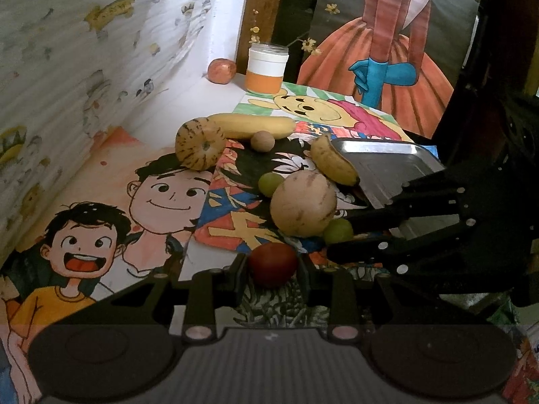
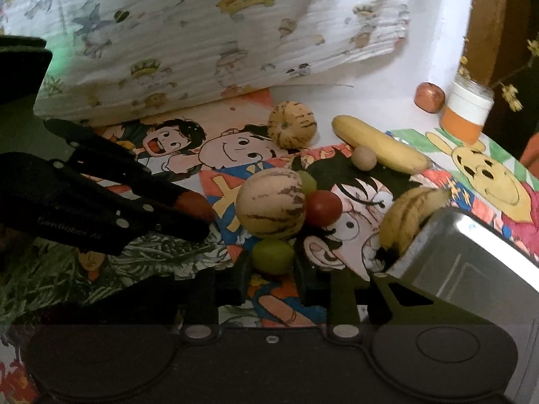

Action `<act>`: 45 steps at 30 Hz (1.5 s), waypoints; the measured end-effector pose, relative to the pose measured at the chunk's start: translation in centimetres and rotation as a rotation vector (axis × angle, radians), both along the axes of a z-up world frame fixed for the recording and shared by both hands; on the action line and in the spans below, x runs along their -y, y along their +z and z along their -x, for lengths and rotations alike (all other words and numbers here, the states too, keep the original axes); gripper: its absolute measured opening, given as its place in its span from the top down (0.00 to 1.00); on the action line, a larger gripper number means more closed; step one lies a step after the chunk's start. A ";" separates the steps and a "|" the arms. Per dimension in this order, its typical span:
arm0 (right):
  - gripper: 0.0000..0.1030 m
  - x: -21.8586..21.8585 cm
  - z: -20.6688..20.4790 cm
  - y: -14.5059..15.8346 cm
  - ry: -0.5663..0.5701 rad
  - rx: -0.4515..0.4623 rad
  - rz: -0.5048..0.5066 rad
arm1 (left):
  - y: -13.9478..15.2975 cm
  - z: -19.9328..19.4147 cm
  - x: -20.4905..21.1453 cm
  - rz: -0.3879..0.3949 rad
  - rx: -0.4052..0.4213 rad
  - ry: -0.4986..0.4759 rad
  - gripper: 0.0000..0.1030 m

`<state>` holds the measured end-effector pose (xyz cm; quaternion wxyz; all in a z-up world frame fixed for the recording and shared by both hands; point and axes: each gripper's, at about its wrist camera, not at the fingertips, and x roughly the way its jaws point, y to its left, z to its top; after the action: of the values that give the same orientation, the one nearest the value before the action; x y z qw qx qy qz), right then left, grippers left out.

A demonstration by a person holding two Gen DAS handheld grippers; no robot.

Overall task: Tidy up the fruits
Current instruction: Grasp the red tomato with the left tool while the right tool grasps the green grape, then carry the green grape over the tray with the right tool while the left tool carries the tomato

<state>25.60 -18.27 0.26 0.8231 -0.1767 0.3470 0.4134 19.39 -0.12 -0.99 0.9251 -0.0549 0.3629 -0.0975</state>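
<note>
My left gripper point(image 1: 273, 266) is shut on a dark red fruit point(image 1: 273, 264); it also shows in the right wrist view point(image 2: 192, 205) at left, with the red fruit point(image 2: 193, 203) between its fingers. My right gripper point(image 2: 273, 262) is shut on a green fruit point(image 2: 273, 256); it also shows in the left wrist view point(image 1: 340, 235) with the green fruit point(image 1: 338, 230). A striped round melon point(image 1: 303, 208) point(image 2: 271, 203) lies just beyond both. Another red fruit point(image 2: 322, 208), a green fruit point(image 1: 270, 183), two bananas point(image 1: 331, 161) point(image 1: 256, 126), a second striped melon point(image 1: 200, 143) and a small brown ball point(image 1: 262, 141) lie around.
A steel tray point(image 1: 387, 168) point(image 2: 471, 256) lies at the right, one banana against its rim. A white-and-orange jar point(image 1: 267, 67) and an apple point(image 1: 221, 70) stand at the back. Cartoon drawings cover the table; a patterned cloth point(image 2: 202, 33) hangs along the left.
</note>
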 end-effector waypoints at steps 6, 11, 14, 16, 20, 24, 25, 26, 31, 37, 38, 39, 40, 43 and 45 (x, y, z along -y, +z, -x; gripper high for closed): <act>0.72 0.5 0.8 0.0 -0.038 -0.012 -0.028 | 0.1 0.4 0.1 0.002 -0.004 0.015 0.66; 0.72 1.2 1.6 0.0 -0.078 -0.032 -0.072 | 0.3 0.9 0.3 0.005 -0.007 0.022 0.66; 0.72 1.9 2.3 -0.1 -0.097 -0.051 -0.089 | 0.2 1.2 0.5 -0.005 -0.005 0.019 0.66; 0.72 2.3 2.8 0.0 -0.109 -0.061 -0.107 | 0.3 1.4 0.5 -0.003 -0.006 0.019 0.66; 0.72 3.1 3.7 0.0 -0.133 -0.065 -0.128 | 0.4 1.8 0.9 -0.004 -0.005 0.014 0.67; 0.72 3.8 4.5 0.1 -0.160 -0.063 -0.152 | 0.4 2.2 1.5 -0.001 -0.008 0.002 0.66; 0.72 4.0 4.7 0.1 -0.167 -0.063 -0.160 | 0.5 2.3 1.6 -0.001 -0.008 -0.002 0.66; 0.72 4.3 4.9 0.2 -0.177 -0.061 -0.169 | 0.4 2.4 1.8 -0.001 -0.009 -0.004 0.66; 0.72 5.9 6.0 0.8 -0.232 -0.037 -0.214 | 0.8 2.4 2.3 0.029 -0.009 0.014 0.66; 0.72 8.5 6.2 2.2 -0.338 0.019 -0.250 | 2.2 0.5 4.2 0.056 0.017 0.002 0.67; 0.72 8.9 6.0 2.4 -0.361 0.030 -0.251 | 2.5 0.0 4.7 0.061 0.024 -0.006 0.67; 0.72 9.5 5.8 2.7 -0.388 0.045 -0.250 | 2.7 -0.5 5.2 0.062 0.032 -0.013 0.66; 0.72 9.9 5.5 2.9 -0.411 0.060 -0.249 | 3.0 -1.1 5.8 0.062 0.041 -0.020 0.67; 0.72 11.4 4.3 3.4 -0.476 0.088 -0.245 | 3.6 -2.9 7.4 0.065 0.055 -0.046 0.67; 0.72 12.2 3.2 3.5 -0.505 0.093 -0.243 | 3.9 -4.4 8.5 0.066 0.065 -0.065 0.67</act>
<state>22.43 -30.48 3.75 0.9303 -0.0037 0.2897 0.2251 23.77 -8.59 2.96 0.9304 -0.0703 0.3310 -0.1412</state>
